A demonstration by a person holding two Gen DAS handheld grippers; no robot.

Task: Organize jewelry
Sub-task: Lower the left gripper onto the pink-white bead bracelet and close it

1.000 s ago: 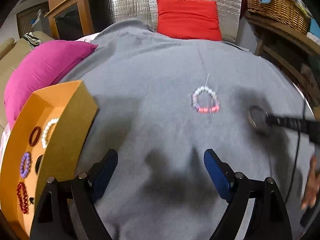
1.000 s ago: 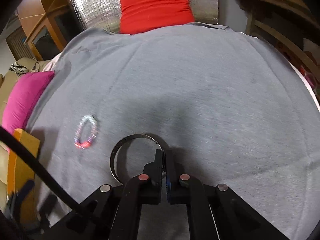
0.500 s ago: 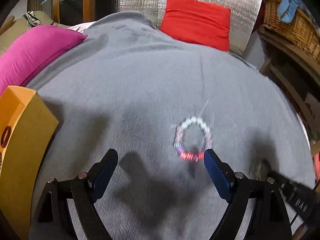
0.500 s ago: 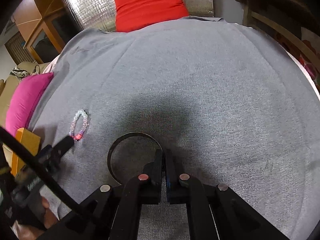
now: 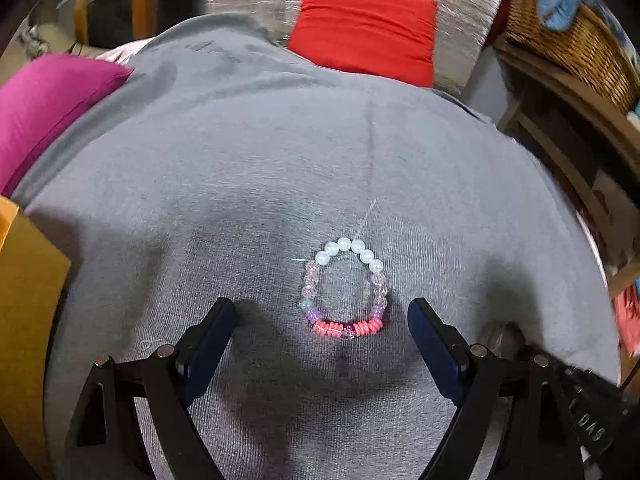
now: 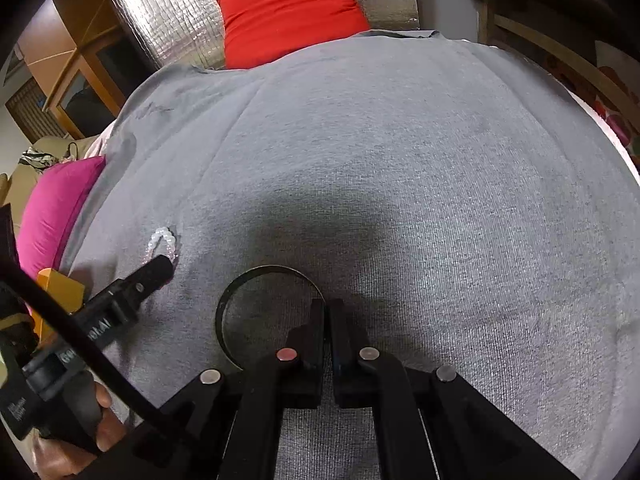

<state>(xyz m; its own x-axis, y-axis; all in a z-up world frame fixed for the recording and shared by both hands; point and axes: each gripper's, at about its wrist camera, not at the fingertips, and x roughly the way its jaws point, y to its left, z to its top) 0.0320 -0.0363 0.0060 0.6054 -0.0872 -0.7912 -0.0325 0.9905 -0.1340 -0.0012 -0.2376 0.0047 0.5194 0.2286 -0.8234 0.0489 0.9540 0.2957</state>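
Heads up on what you can't really see: your right tongs [image 6: 326,316] are pressed together on the rim of a dark metal bangle [image 6: 240,284], and the near side of that ring disappears under the black fingers, so only the far arc and the left curve show. In the right wrist view the beaded bracelet [image 6: 162,240] is mostly covered by the tip of your left tongs; just a few white beads poke out past it. The orange box [image 5: 24,280] is cut off at the left edge in both views, so what's in it can't be made out. Your hand [image 6: 76,436] shows only as a few fingers low on the left.

Your left tongs [image 5: 322,320] are spread wide with nothing gripped. The beaded bracelet [image 5: 344,290] lies flat just ahead of them, sitting between the two blue pads [image 5: 210,344] and closer to the right one, touching neither. White beads face away from you, pink discs toward you.

Everything sits on a grey cloth [image 5: 240,160]. A red cushion [image 5: 364,28] leans on a silver quilted panel [image 5: 460,12] at the far end, a magenta pillow [image 5: 44,108] is off to the left, and a wicker basket [image 5: 568,40] on wooden shelving to the right.
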